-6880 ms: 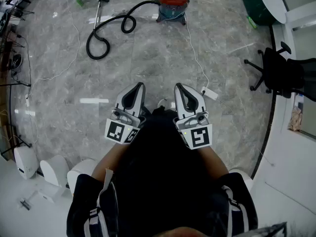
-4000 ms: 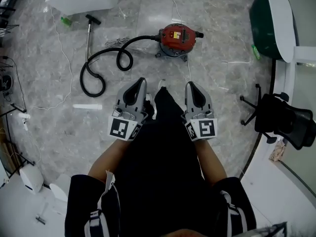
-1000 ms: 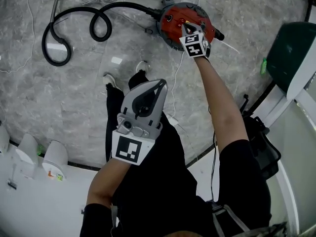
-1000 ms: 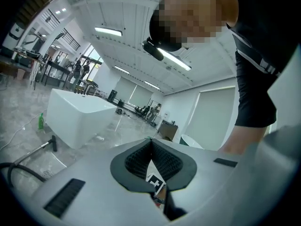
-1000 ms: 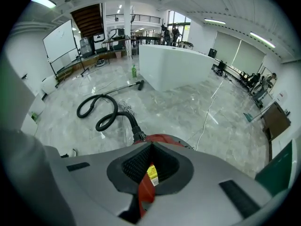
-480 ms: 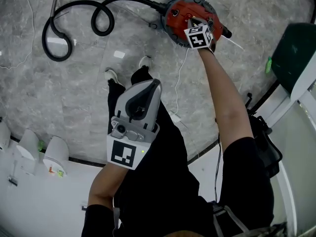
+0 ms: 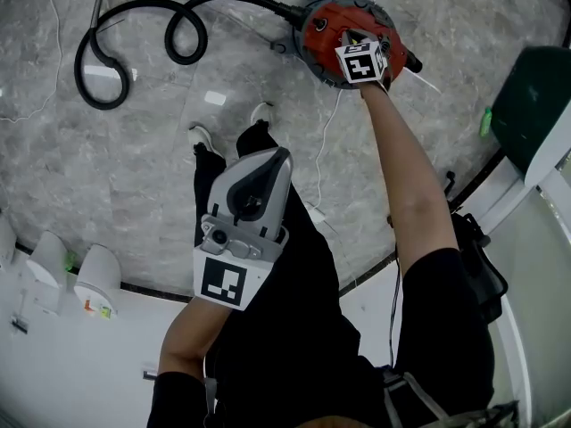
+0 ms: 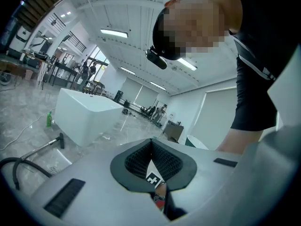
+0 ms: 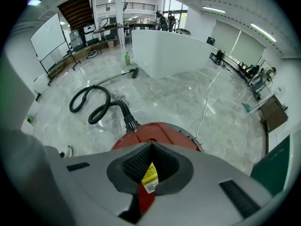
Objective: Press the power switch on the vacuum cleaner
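Step in hand, the press: your right gripper, jaws together and empty, points down at the red vacuum cleaner on the floor; left gripper closed, idle; next, likely bear down squarely on its switch, hidden here.

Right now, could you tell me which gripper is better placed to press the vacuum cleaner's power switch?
Right. The right gripper, jaws shut, is down at the top of the red vacuum cleaner; the left gripper sits over the person's legs, far from it.
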